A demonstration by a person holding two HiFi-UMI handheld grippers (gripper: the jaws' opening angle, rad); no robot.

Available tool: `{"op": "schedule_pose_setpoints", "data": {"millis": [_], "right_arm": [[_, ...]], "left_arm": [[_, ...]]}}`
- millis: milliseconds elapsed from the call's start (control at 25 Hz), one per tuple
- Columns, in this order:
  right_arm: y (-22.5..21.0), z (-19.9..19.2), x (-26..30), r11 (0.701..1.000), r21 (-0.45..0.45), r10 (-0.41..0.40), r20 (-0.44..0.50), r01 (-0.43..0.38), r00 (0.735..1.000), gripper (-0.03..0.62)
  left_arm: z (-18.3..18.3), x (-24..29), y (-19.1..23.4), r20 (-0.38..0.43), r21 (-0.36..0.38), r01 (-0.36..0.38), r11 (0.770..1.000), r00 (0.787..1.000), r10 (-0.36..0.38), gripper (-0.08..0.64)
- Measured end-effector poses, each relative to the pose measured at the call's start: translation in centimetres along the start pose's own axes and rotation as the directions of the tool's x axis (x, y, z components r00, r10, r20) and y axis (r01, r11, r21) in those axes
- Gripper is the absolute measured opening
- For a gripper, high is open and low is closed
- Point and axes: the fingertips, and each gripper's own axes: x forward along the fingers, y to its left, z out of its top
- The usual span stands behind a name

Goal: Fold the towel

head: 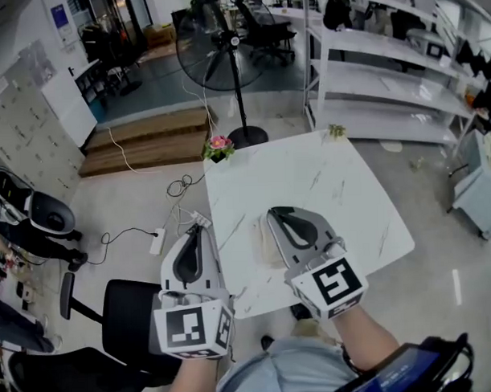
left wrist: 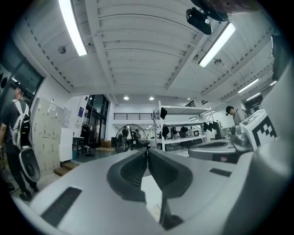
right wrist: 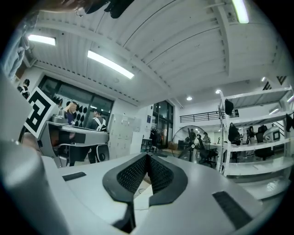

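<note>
Holding the grey two-jaw left gripper (head: pixel 198 231) level over the near left edge of the white marble-patterned table (head: pixel 325 180), jaws pressed together with nothing between them. Likewise the grey two-jaw right gripper (head: pixel 274 212), raised over the table's near side: closed and empty. Just left of it, flat on the tabletop, what looks like the pale cream folded towel (head: pixel 267 245), partly hidden. At the far left corner, a small pot of pink flowers (head: pixel 219 144).
</note>
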Motion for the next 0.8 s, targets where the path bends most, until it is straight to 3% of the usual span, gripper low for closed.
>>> {"op": "schedule_pose_setpoints", "data": {"millis": [800], "right_arm": [[0.3, 2.0, -0.3, 0.999, -0.044, 0.008, 0.034, -0.006, 0.999, 0.012]], "left_arm": [[1.1, -0.1, -1.6, 0.049, 0.022, 0.008, 1.0, 0.999, -0.009, 0.014]]}}
